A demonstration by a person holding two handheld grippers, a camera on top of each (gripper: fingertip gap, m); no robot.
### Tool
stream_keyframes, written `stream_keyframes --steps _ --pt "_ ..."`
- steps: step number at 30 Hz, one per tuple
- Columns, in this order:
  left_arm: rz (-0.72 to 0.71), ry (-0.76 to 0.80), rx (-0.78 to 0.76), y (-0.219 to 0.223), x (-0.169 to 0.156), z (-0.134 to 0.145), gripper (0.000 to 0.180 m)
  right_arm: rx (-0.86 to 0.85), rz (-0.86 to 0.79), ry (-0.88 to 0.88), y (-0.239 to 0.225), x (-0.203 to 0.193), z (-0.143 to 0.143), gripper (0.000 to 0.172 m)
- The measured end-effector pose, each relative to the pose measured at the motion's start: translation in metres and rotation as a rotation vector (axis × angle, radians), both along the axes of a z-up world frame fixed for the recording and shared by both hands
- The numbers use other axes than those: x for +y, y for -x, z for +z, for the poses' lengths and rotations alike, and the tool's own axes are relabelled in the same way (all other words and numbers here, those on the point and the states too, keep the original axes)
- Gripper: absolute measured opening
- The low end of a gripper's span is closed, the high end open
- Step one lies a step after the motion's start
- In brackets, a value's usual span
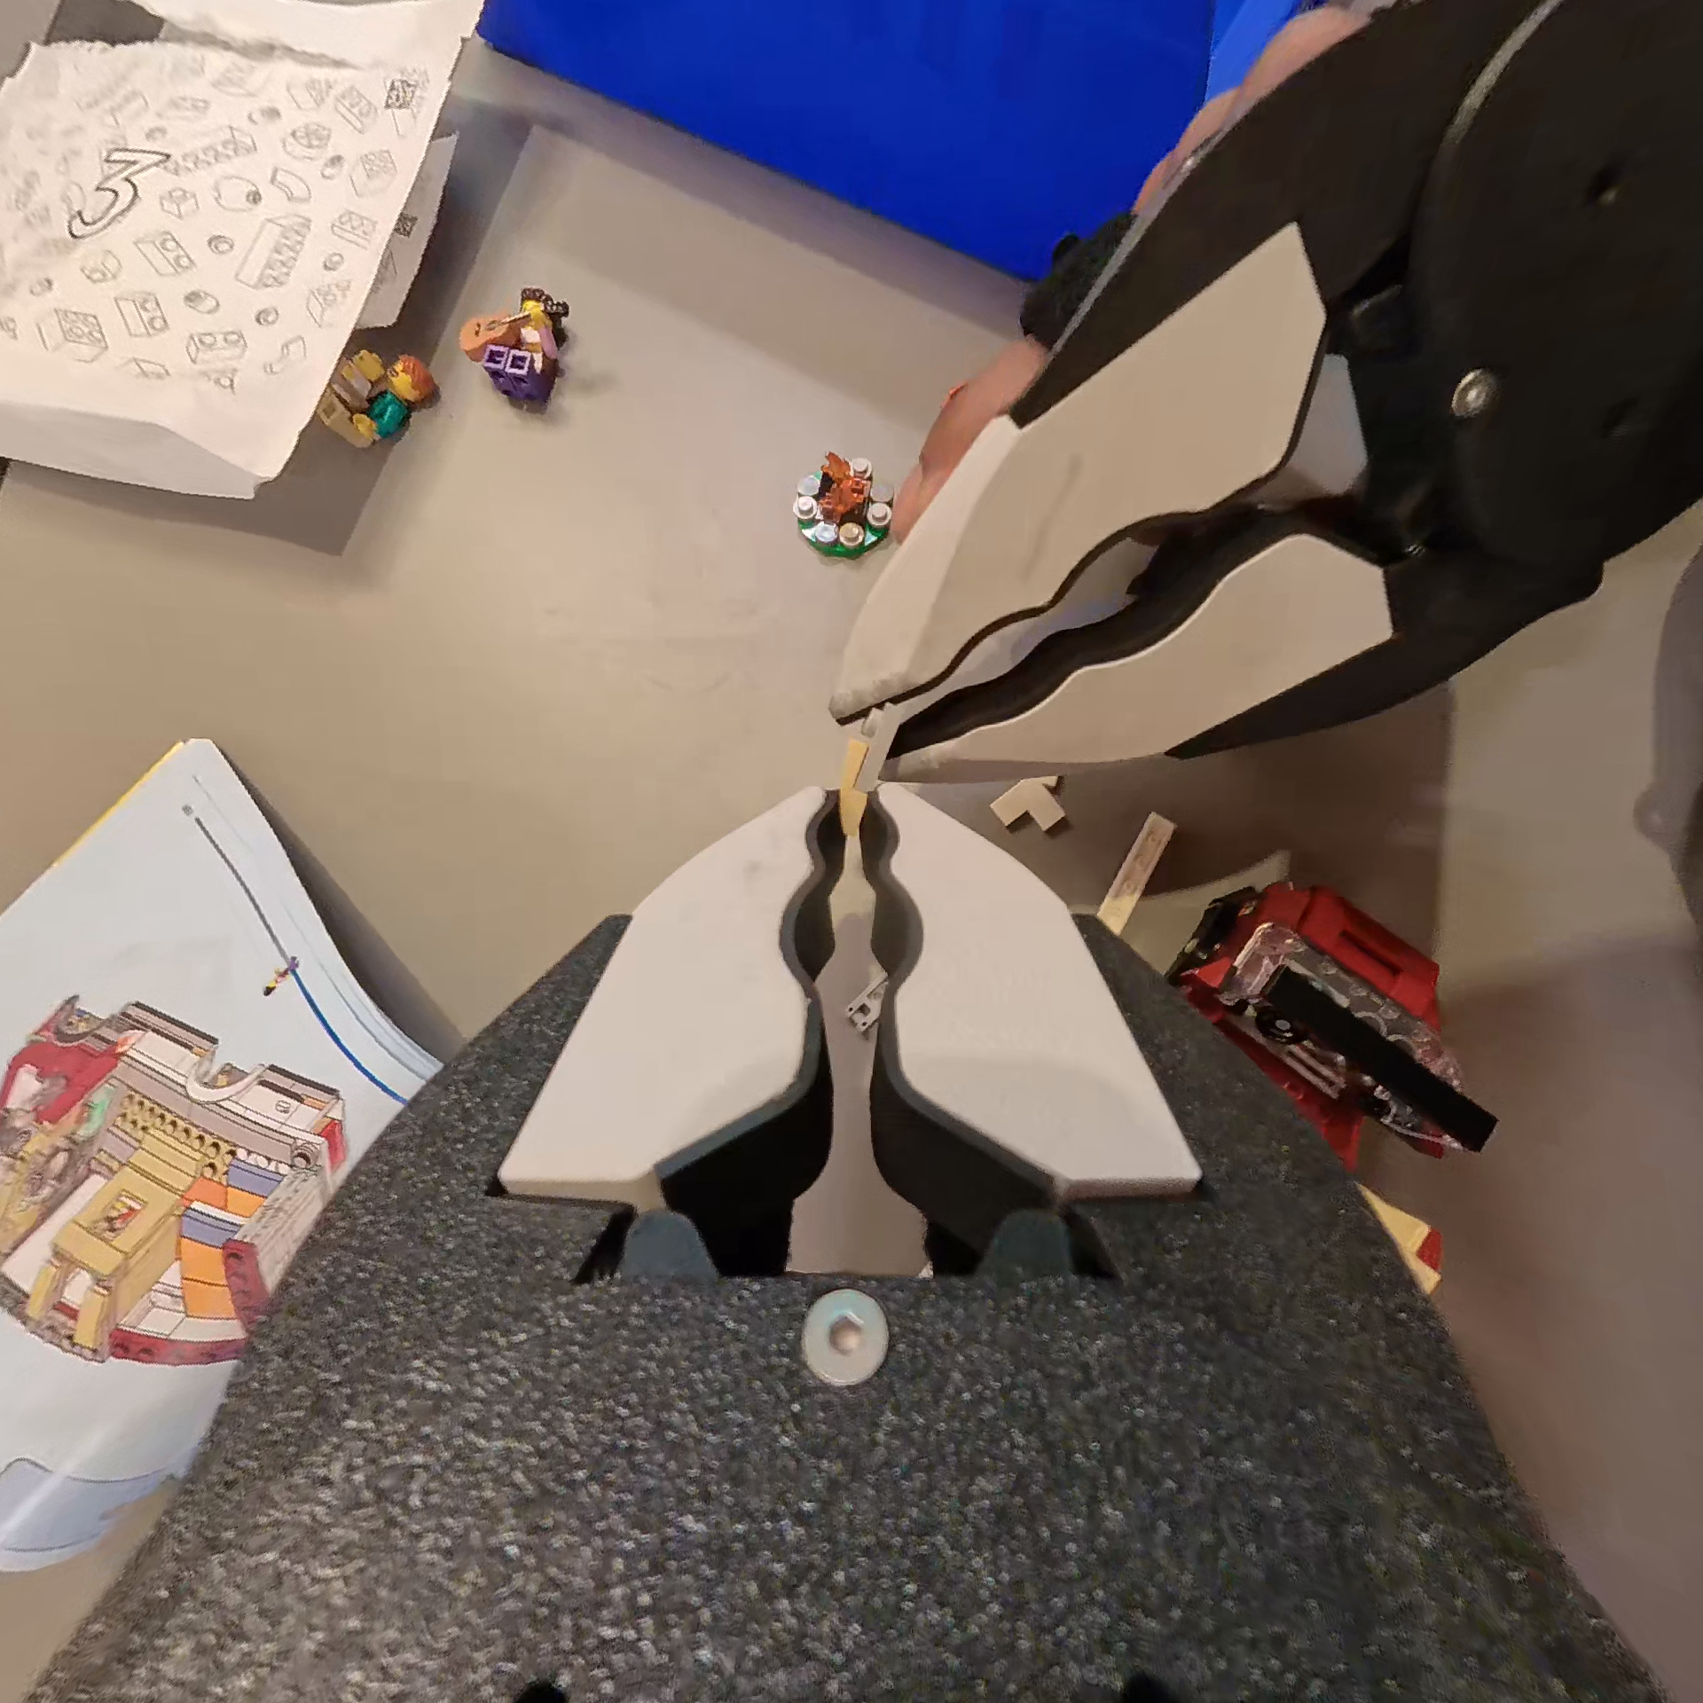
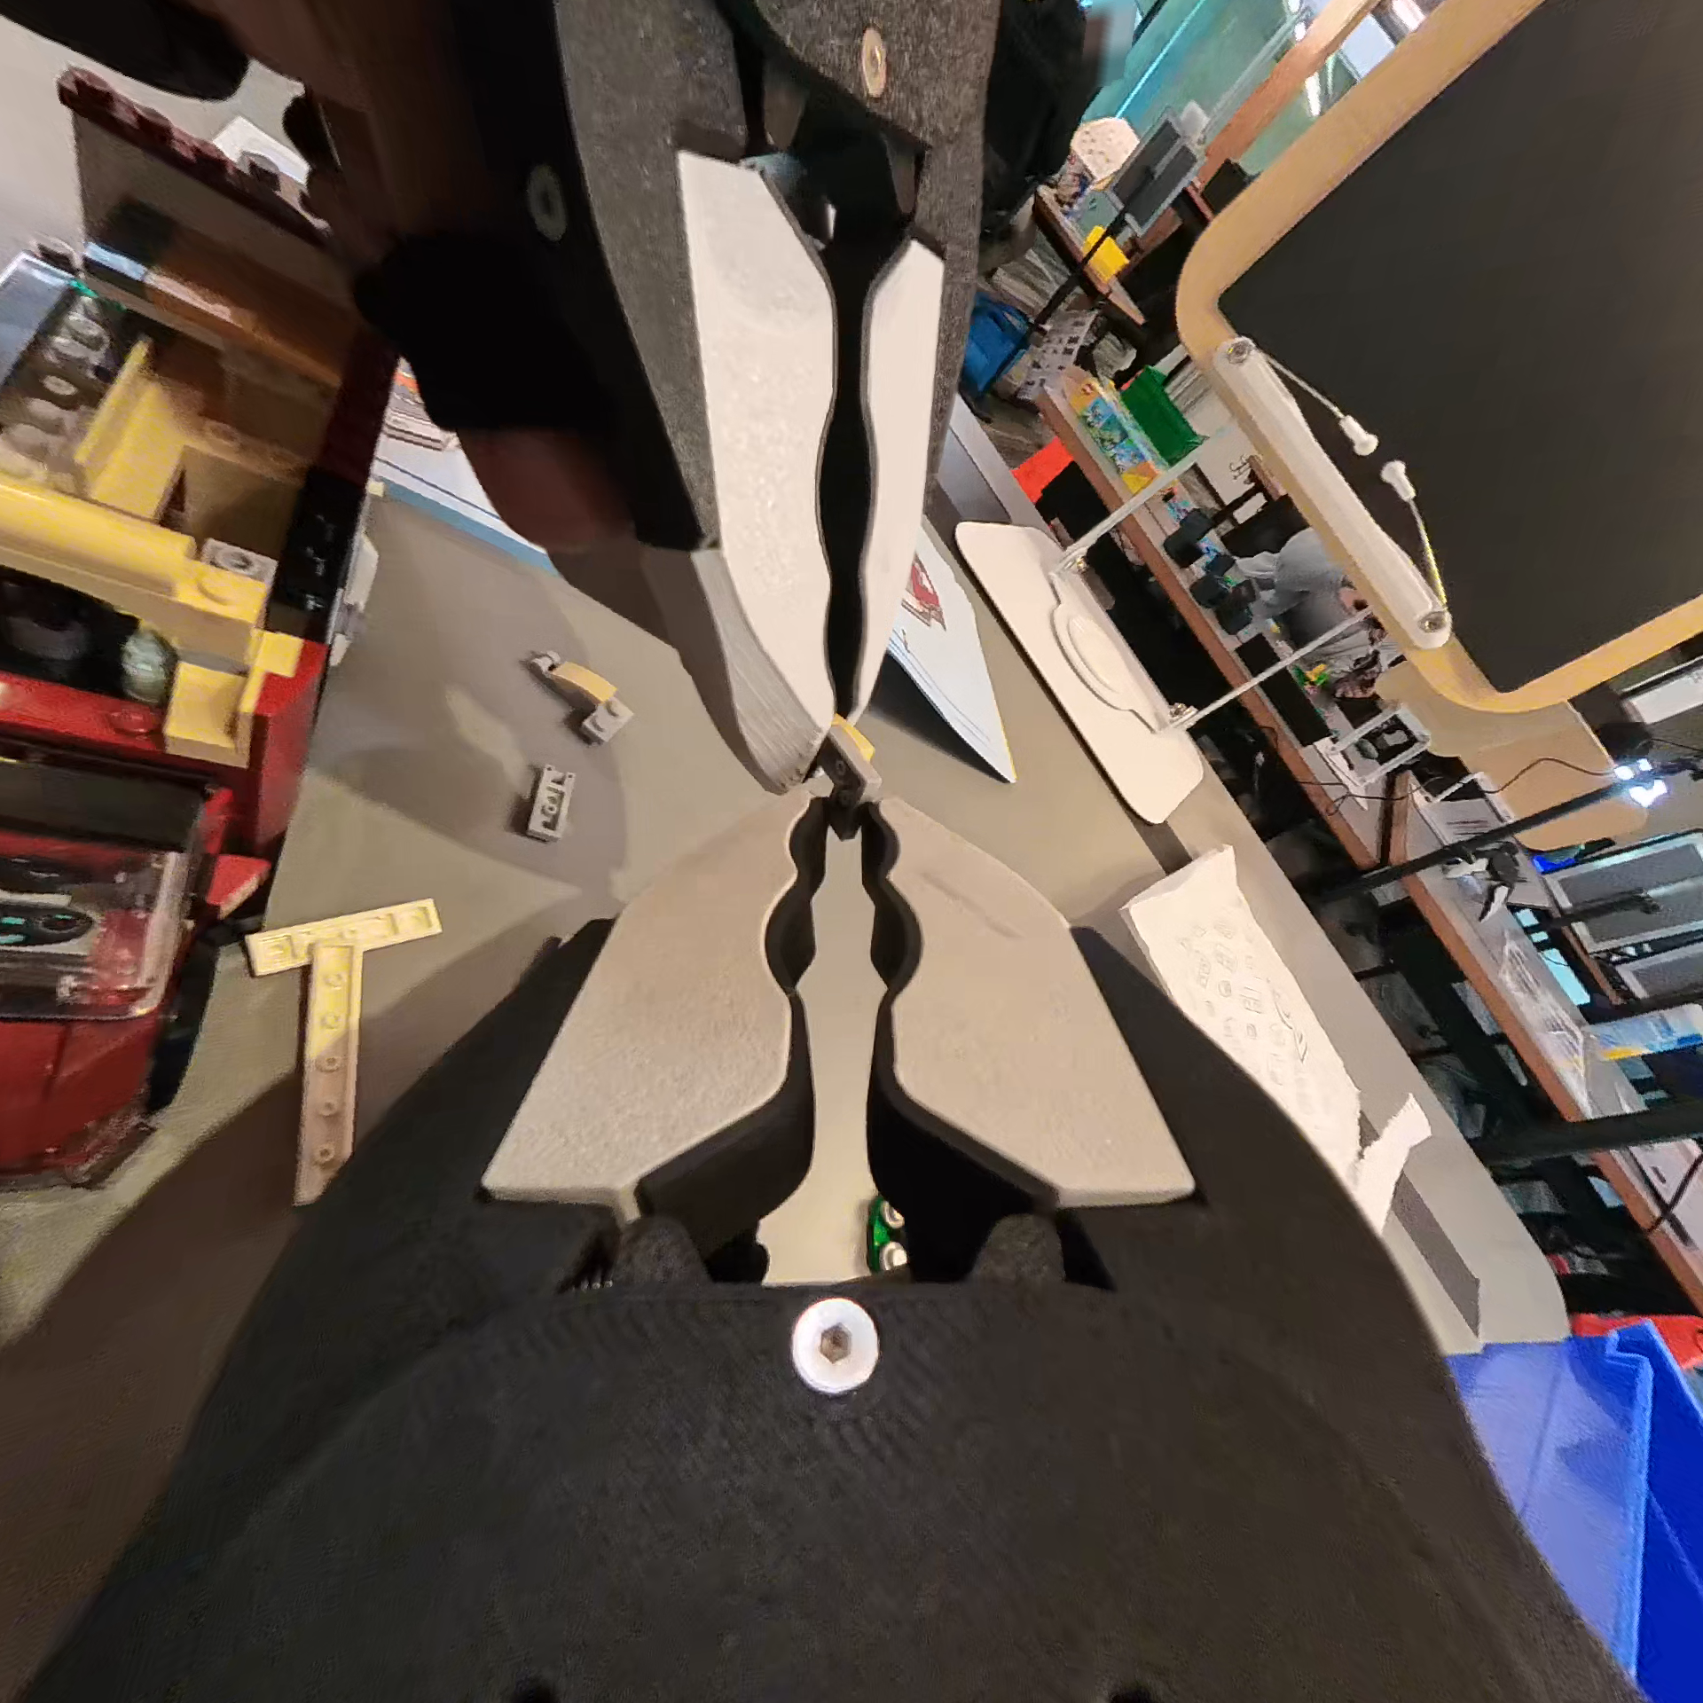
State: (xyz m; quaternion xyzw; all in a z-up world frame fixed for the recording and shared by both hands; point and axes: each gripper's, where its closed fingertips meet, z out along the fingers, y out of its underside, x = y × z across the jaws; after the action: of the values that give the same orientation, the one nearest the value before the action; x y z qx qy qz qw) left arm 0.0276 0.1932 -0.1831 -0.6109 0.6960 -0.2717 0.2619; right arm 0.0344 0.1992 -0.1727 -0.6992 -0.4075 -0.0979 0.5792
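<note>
My left gripper is shut on a thin tan brick piece that sticks out past its fingertips. My right gripper comes in from the upper right and is shut on a small grey plate. The grey plate lies against the tan piece, above the grey table. In the right wrist view my right gripper pinches the grey plate. There the left gripper reaches down from above with the tan piece at its tips.
Two minifigures and a round green campfire build stand farther off. A paper bag, a booklet, a red brick model, a blue bin, tan plates and grey pieces lie around. Only a small space, under 4 cm, lies between the two pairs of fingers.
</note>
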Motion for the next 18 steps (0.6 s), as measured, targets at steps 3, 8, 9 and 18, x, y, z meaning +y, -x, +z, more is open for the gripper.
stream_keyframes --steps 3,8,9,18 --pt "-0.044 -0.053 0.021 0.003 -0.001 -0.004 0.004 0.104 0.06 0.091 0.004 -0.002 -0.005 0.006" --pt "-0.221 -0.248 0.051 0.009 -0.007 -0.008 0.004 0.251 0.21 0.315 0.013 -0.012 -0.012 0.006" --pt "-0.232 -0.273 0.066 0.009 -0.007 -0.01 0.004 0.217 0.208 0.307 0.013 -0.012 -0.014 0.006" --pt "-0.104 -0.209 0.066 0.002 -0.001 -0.01 0.004 -0.015 0.052 0.111 0.003 -0.003 -0.015 0.005"
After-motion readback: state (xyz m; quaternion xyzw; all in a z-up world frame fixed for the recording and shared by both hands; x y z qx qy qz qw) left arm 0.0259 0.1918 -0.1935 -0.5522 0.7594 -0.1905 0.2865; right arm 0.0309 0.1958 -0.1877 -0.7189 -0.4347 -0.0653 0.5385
